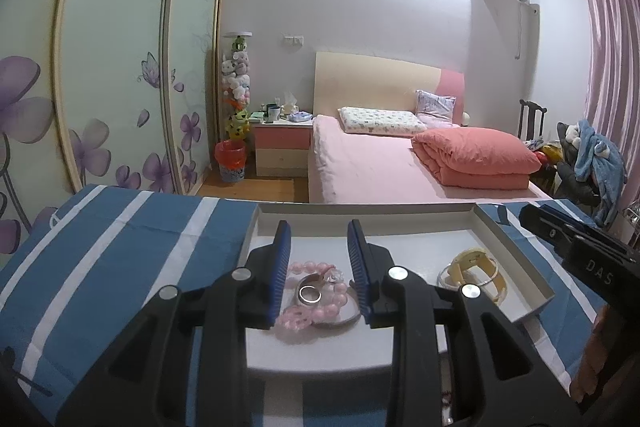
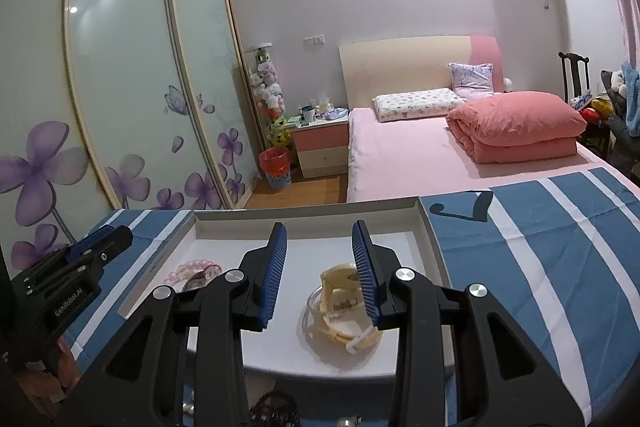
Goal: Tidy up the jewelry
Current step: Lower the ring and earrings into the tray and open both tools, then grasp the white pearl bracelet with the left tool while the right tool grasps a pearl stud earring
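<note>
A shallow white tray (image 1: 516, 239) lies on a blue-and-white striped cloth (image 1: 120, 239). In it lie a pink bead bracelet (image 1: 316, 269), a silver ring (image 1: 310, 293) and a clear pink piece (image 1: 294, 319). My left gripper (image 1: 320, 231) is open above them, empty. A cream-yellow bangle (image 2: 340, 287) and a clear bangle (image 2: 312, 323) lie at the tray's right. My right gripper (image 2: 320, 233) is open above them, empty. The pink bracelet also shows in the right wrist view (image 2: 192, 267). The tray shows there too (image 2: 428, 223).
Dark beaded jewelry (image 2: 276, 407) lies on the cloth in front of the tray. Beyond the table stand a pink bed (image 1: 380, 167), a nightstand (image 1: 282, 143), a red bin (image 1: 231, 161) and sliding wardrobe doors (image 1: 112, 87).
</note>
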`<state>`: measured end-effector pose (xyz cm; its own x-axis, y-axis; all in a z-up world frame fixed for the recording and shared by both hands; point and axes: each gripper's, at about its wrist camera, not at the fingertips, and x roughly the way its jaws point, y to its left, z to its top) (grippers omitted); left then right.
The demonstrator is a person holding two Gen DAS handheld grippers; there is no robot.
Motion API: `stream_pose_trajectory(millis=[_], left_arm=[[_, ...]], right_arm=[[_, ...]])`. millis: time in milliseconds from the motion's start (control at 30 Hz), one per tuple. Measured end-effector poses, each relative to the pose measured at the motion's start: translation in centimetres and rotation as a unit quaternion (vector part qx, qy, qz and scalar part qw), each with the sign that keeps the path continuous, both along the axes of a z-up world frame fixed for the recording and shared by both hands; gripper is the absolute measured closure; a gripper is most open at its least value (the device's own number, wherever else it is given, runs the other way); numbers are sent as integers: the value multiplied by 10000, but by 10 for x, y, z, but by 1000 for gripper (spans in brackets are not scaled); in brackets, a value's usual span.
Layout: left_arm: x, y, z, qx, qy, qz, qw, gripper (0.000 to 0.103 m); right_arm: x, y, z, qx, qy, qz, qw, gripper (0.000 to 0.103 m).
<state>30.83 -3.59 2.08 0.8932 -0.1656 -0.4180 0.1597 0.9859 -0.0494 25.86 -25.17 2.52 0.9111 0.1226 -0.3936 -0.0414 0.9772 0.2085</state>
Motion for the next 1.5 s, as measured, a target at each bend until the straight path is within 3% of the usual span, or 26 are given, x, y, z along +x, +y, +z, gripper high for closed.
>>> stream_pose_trajectory(millis=[200,333,633,733,833,1000,1133,1233,1500], left_arm=[[-30,7,-4,0,159,-171,9997,73],[-47,7,-24,82,673,-487,9965,73],[-62,-15,-64,637,1598,-1351,9758,74],[-57,-27,-76,899,1881,-1318,9691,74],[-51,-28,-86,910,2145,-1309,9636,74],[-55,-29,-88,1017,2146,-1463,9603,75],[-59,-34,-88,1324,2039,-1592,9569,92],[-61,-34,-87,1480,1980,-1594,9558,92],[-50,19,-85,1460,2037,-820,9646,93]], right_arm=[[-29,3,1,-30,-32,12,10000,67],[-55,3,-6,-19,51,35,10000,67],[-81,-2,-17,125,263,-1,9996,67],[-83,-4,-18,162,291,-17,9994,67],[-89,-4,-21,179,295,-22,9994,67],[-90,-8,-25,225,361,-70,9991,67],[-87,-11,-30,286,459,-101,9985,67],[-88,-12,-32,281,512,-111,9982,67],[-85,-18,-37,261,687,-155,9972,67]])
